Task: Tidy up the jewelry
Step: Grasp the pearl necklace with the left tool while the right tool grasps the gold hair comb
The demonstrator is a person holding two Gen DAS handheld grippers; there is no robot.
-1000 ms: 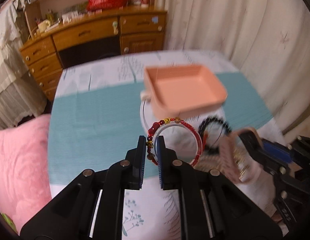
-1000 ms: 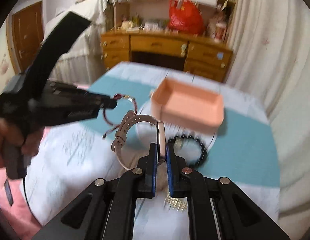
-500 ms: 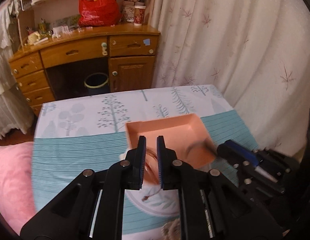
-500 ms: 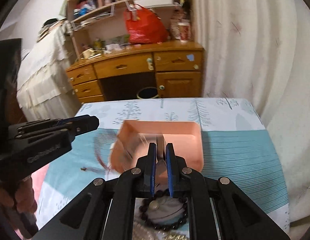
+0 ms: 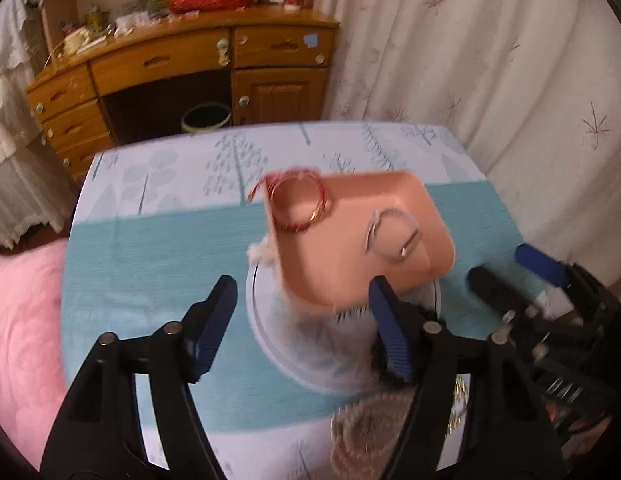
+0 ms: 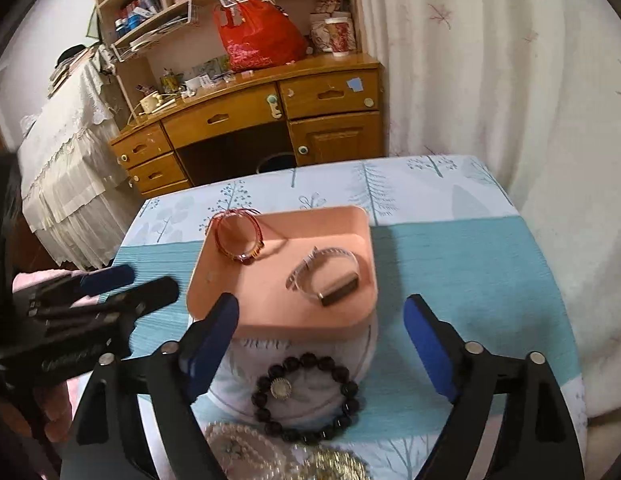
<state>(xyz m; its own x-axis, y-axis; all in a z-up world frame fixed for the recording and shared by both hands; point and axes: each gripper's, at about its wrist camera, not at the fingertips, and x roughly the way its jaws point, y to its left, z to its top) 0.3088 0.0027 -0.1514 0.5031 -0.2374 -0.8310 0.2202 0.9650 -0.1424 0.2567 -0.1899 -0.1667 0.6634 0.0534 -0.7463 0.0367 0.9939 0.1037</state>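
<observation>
A pink tray (image 6: 254, 304) (image 5: 342, 276) sits on the table. A red beaded bracelet (image 6: 238, 236) (image 5: 298, 204) lies over its far left corner. A pale watch band (image 6: 324, 276) (image 5: 390, 234) lies in its right half. My left gripper (image 5: 300, 320) is open and empty, just in front of the tray. My right gripper (image 6: 322, 334) is open and empty, in front of the tray. A dark bead bracelet (image 6: 306, 398) lies on a white round plate (image 6: 246, 360) below the right gripper. A pearl strand (image 6: 246, 452) (image 5: 370, 436) and gold jewelry (image 6: 338, 464) lie nearest.
The table has a teal and white tree-print cloth (image 6: 470, 272). A wooden desk (image 6: 250, 116) with a red bag (image 6: 258, 40) stands behind it, curtains (image 6: 490, 60) at the right. A pink cushion (image 5: 22, 340) lies left of the table.
Both grippers opened and let go: the red bracelet and the watch band now lie in the pink tray. Both grippers have drawn back from the tray.
</observation>
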